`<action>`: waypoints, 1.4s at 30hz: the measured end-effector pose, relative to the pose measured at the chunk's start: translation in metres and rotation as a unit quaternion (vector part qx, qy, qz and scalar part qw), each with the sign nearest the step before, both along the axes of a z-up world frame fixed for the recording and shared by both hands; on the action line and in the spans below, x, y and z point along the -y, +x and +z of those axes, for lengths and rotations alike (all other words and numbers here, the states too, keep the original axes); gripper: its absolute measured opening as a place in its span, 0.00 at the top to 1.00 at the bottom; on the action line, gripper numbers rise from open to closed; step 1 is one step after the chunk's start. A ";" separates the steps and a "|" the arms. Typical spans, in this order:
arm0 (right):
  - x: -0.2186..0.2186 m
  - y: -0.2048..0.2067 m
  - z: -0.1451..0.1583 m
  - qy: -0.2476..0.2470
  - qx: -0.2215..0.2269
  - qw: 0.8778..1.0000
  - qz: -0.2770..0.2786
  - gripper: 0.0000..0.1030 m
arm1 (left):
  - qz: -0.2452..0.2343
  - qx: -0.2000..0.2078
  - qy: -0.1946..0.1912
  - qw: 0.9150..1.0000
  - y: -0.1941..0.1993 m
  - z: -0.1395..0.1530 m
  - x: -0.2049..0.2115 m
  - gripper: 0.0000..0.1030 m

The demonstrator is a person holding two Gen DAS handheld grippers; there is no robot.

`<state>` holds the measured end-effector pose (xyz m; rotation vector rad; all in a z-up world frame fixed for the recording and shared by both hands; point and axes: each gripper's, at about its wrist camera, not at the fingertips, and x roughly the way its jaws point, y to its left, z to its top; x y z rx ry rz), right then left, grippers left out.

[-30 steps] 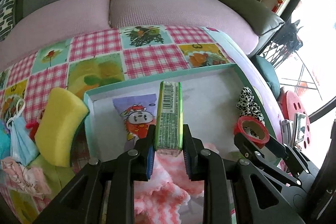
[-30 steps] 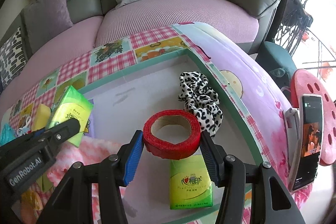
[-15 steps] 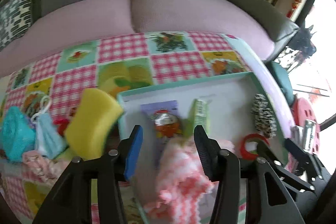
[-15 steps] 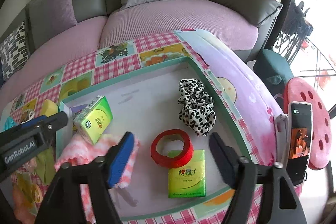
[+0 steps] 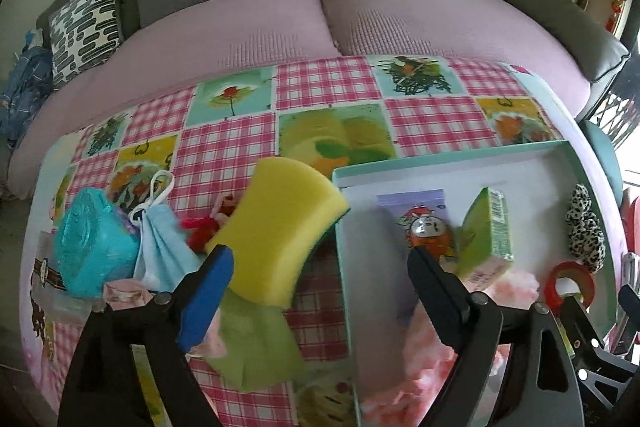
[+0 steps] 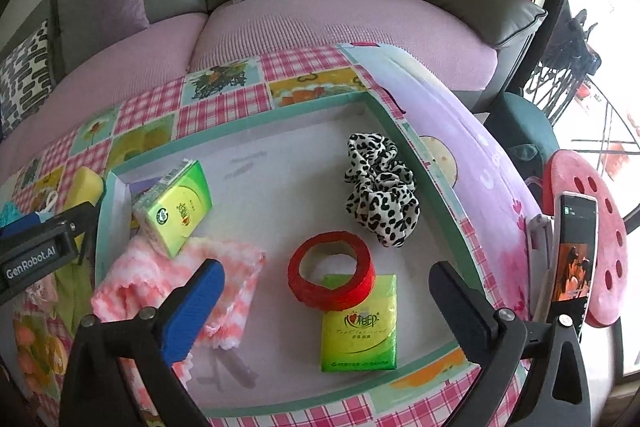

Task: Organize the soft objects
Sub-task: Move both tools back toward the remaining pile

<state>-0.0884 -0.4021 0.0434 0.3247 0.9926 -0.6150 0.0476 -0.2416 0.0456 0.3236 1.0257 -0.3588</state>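
Soft stuff is partly sorted: tray [image 6: 424, 163] already has the tissue box [image 6: 176, 211], pink cloth [image 6: 180, 279], scrunchie [image 6: 380, 187], red ring [image 6: 332, 275] and tissue pack [image 6: 360, 323]. Left on the cloth at my 9 o'clock: sponge [image 5: 276, 227], mask [image 5: 160, 247], teal bag [image 5: 92, 247]. Left claw [image 5: 320, 299] wide, empty, facing the sponge at 12; right claw [image 6: 328, 311] wide, empty, above the tray.

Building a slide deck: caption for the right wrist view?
Open right gripper above teal-rimmed tray holding red tape ring.
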 end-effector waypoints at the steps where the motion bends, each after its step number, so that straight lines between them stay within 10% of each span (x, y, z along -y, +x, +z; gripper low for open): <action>1: -0.001 0.001 -0.001 0.000 -0.002 1.000 0.002 0.00 | 0.001 -0.001 0.001 1.000 0.000 0.000 -0.001 0.14; 42: -0.165 0.081 0.001 0.061 0.042 0.978 0.197 0.00 | 0.167 -0.006 -0.031 0.985 0.032 0.018 -0.202 0.14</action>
